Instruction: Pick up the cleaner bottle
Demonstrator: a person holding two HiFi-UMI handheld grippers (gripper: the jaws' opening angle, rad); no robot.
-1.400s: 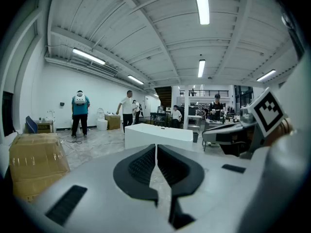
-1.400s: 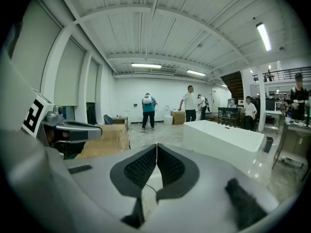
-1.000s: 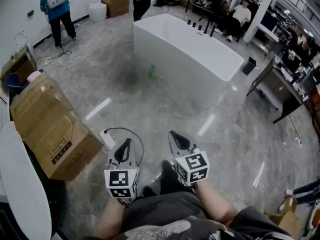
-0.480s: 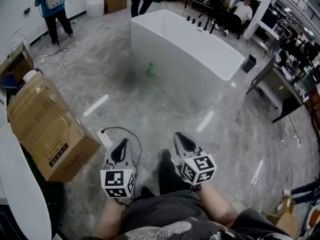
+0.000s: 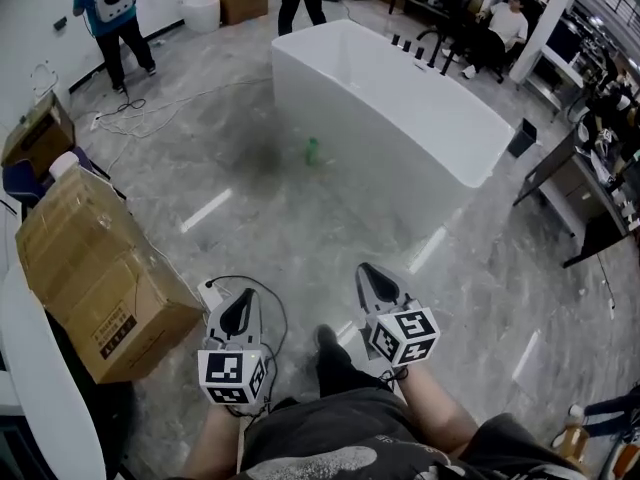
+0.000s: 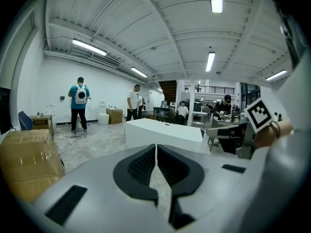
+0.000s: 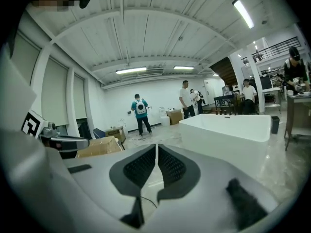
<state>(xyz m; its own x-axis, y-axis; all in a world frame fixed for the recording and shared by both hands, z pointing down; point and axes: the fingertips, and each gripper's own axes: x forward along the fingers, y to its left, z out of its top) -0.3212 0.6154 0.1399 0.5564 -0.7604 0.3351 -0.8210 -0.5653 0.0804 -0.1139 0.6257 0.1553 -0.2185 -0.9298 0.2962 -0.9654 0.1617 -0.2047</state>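
Closer now, small green cleaner bottle [image 5: 312, 149] stands upright.

The green cleaner bottle [image 5: 312, 150] on the floor beside the white tub [image 5: 380, 128] is too small for me to tell its cap or label. The head view's top edge cuts off the person [image 5: 301, 6] at the tub's far end. A white curved thing [image 5: 40, 388] runs off the left edge; I cannot tell what it is. The bodies of my left hand-held gripper [image 6: 155, 148] and right hand-held gripper [image 7: 157, 147] hide the near floor in their own views.
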